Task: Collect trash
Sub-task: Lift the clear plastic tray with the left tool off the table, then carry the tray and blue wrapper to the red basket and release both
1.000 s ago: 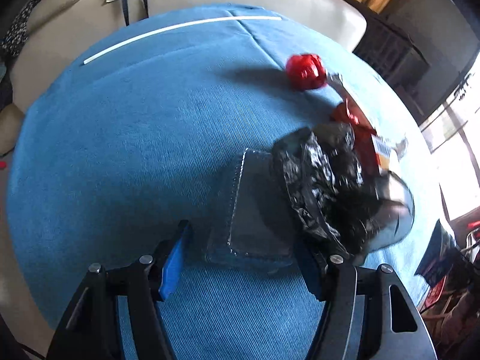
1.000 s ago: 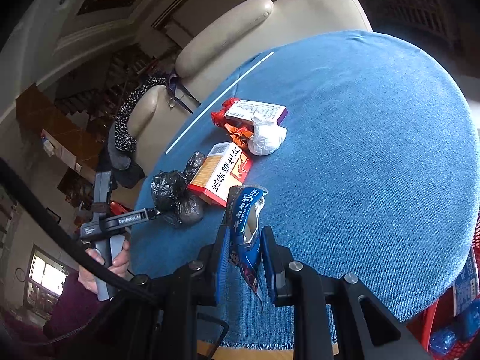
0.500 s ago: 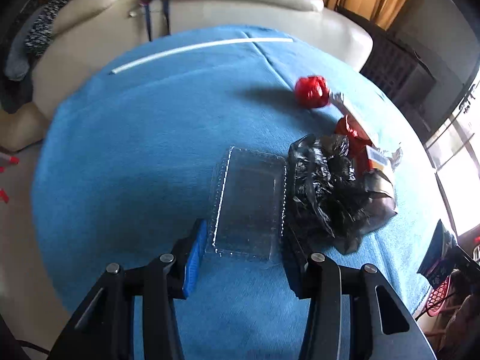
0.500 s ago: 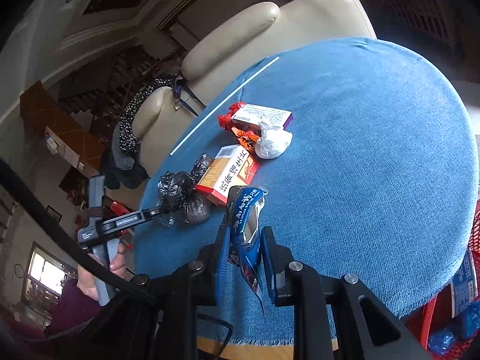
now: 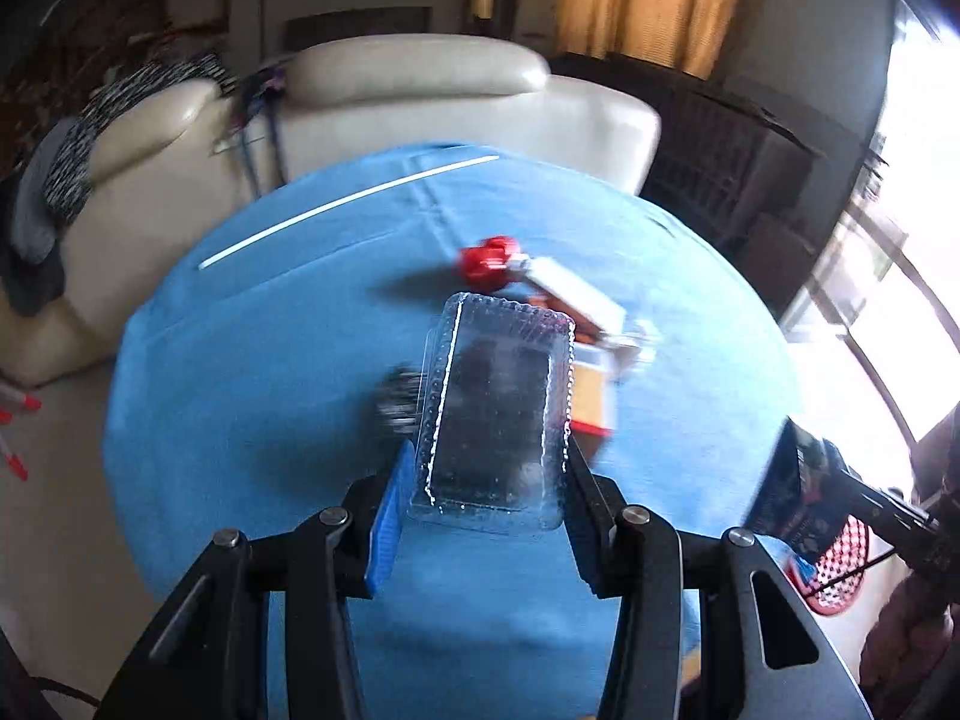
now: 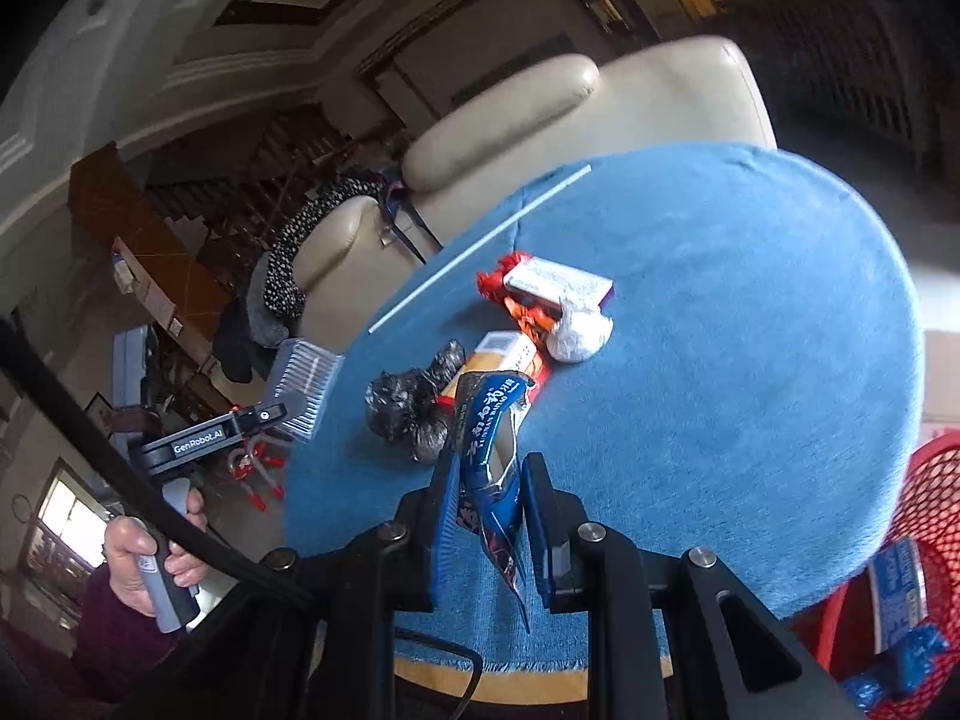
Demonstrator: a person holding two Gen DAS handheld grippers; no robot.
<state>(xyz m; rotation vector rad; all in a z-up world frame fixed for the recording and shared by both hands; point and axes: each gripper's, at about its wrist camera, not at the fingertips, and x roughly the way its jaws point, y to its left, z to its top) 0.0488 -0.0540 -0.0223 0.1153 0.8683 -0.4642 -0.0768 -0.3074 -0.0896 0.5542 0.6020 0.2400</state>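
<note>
The round table [image 6: 750,360] under its blue cloth fills most of what I can see, with a cream sofa [image 5: 420,96] behind it and a red mesh basket [image 6: 936,516] standing off the table's near right edge, already holding some wrappers. On the cloth a heap of rubbish lies together: a crumpled black bag [image 6: 408,408], an orange-and-white box [image 6: 510,354], a white box [image 6: 558,282] with red wrappers [image 6: 498,282] beside it, and a white wad [image 6: 579,333]. A thin white straw [image 5: 348,204] lies apart, toward the sofa. The left gripper [image 5: 486,480] holds a clear tray [image 5: 501,408] lifted off the cloth, its fingers closed on the tray's two long edges, so the long axis runs straight out ahead of the claw. The right gripper [image 6: 492,504] is clamped narrow on a blue wrapper [image 6: 492,450], which stands up between the fingers and trails below them. The basket lies to the right of both, just beside the right gripper and well apart from the left, so I judge the wrapper goes in first with a short swing right. The tray must cross the whole table, and pinched only by its rims, it could flex and slip out.
</note>
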